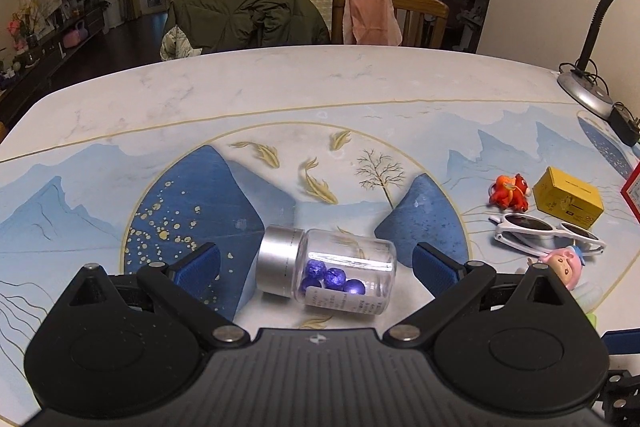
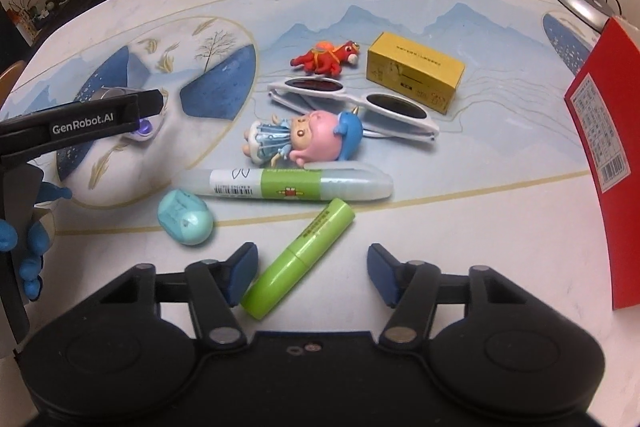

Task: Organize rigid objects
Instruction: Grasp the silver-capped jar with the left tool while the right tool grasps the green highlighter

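Green tube (image 2: 299, 259) lies between the unclenched right hand-held gripper (image 2: 312, 273) pads, touching one, near the tabletop (image 2: 500, 219) front edge. Left hand-held gripper (image 1: 316, 263), marked "GenRobot.AI", straddles the jar (image 1: 326, 267), jaws released.

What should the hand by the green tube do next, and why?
Probably slide a little left, then close. The green tube lies tilted on the table, touching the left pad, with a wide gap to the other pad, so the right gripper is open and off-centre.
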`<state>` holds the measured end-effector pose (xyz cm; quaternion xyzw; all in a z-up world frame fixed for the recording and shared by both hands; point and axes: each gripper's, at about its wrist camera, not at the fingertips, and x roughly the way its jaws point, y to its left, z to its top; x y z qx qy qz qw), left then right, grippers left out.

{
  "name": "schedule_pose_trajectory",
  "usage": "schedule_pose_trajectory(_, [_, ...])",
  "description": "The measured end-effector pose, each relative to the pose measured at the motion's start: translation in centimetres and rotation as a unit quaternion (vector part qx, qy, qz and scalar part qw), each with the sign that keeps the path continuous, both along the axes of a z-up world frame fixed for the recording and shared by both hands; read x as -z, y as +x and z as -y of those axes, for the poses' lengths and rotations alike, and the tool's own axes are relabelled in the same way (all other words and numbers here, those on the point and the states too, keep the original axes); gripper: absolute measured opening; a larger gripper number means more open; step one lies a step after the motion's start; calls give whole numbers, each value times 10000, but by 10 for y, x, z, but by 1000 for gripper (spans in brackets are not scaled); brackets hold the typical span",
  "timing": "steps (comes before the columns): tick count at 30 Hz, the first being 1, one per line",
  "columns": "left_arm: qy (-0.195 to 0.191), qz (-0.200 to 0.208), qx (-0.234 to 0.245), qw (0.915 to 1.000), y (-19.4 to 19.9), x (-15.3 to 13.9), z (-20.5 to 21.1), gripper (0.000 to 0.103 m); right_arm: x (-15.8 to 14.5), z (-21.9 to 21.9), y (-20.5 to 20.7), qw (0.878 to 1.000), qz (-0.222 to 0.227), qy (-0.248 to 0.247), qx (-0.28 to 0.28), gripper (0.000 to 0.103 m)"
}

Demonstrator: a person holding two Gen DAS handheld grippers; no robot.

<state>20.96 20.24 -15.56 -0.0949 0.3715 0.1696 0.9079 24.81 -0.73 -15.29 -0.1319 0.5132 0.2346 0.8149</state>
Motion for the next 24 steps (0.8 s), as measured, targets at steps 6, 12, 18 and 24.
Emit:
schedule_pose_trajectory(6, [101,-29,102,9999,0,1,2,89,-1,-2,-2,9999,56,-89,-103,35])
schedule_pose_trajectory(12, [104,-5,192,9998,-3,0,5,68,-2,2,-3,9999,14,-59,-122,24])
schedule_pose_trajectory(18, [63,-24,183,9998,-10,-2,7,68,-6,11,-5,10000,7,28,-81,15])
schedule_pose_trajectory(24, [-36,1,99,9999,-24,-14,12,68,-15,23,-7,9998,40,193,-9,15])
